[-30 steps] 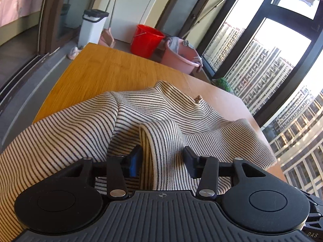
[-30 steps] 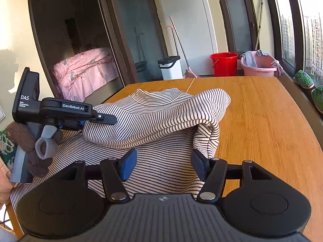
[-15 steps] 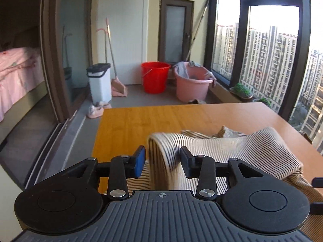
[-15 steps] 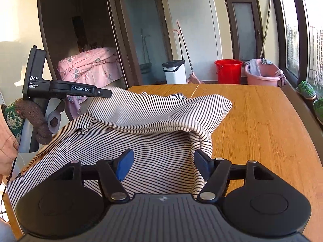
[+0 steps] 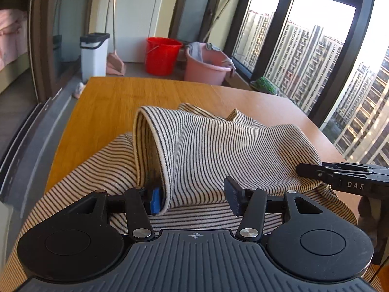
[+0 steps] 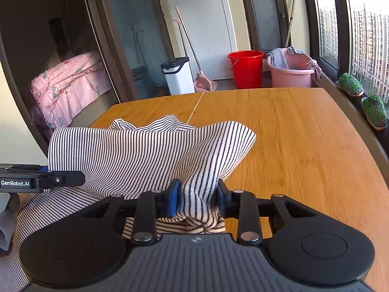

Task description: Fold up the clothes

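A cream and black striped top [image 5: 218,150] lies partly lifted on the wooden table [image 5: 150,97]. My left gripper [image 5: 193,198] is open; a folded cuff edge of the top sits against its left finger. My right gripper [image 6: 197,199] is shut on a bunched fold of the striped top [image 6: 150,155] and holds it above the table [image 6: 304,146]. The right gripper also shows at the right of the left wrist view [image 5: 340,175], pinching the cloth. The left gripper shows at the left of the right wrist view [image 6: 41,180].
Beyond the table's far edge stand a white bin [image 5: 93,53], a red bucket [image 5: 163,54] and a pink tub [image 5: 206,65]. Tall windows run along the right side. A pink bedspread [image 6: 68,87] lies behind a glass door at the left.
My right gripper has shut on a fold of the top and lifted it. My left gripper has opened wider, let go of the sleeve fold, and tilted down.
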A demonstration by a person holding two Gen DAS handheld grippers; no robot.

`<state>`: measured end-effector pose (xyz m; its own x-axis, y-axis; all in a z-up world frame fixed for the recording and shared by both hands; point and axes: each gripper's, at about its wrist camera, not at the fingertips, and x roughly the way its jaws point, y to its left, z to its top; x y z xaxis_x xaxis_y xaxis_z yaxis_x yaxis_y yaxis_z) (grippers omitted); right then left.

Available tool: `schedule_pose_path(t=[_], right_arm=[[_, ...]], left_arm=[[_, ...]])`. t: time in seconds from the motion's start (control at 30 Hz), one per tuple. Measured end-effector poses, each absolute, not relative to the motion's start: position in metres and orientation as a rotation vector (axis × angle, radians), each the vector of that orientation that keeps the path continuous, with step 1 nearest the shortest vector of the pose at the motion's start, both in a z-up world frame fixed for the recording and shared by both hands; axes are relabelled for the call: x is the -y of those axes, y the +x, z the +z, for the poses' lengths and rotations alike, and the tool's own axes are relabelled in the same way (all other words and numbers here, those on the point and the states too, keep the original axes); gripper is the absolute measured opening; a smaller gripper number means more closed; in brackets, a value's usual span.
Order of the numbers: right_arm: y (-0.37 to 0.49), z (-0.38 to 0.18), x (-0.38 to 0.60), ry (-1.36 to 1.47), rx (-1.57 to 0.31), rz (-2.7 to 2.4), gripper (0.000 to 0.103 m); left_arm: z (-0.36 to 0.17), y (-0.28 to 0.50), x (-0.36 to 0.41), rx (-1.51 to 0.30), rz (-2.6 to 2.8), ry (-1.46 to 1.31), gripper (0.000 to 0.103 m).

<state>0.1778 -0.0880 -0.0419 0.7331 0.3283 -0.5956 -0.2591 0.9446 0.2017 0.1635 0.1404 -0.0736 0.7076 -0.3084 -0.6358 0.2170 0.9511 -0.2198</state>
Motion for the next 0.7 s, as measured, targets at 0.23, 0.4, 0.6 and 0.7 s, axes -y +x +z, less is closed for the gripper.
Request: schedule_pose_path(t=[0.23,0.4,0.6,0.7], right_arm=[[0.188,-0.032,0.119,-0.034,-0.652,0.199,0.017],[0.192,-0.028,0.143,-0.091,-0.673,0.108,0.017],[0.171,0.003,0.130,-0.008,-0.543,0.217,0.019],[0.173,0.004,0.099,0.017,-0.540,0.354,0.026]], left_arm=[[-0.070,0.168,-0.124,-0.693,-0.373,-0.177,0.073],[-0.067,0.170,-0.142,-0.671,-0.267,-0.156,0.076],[-0.038,0.156,-0.151,-0.587,-0.325,-0.221,0.076],[-0.047,0.162,-0.124,-0.632,-0.408,-0.193,0.079]])
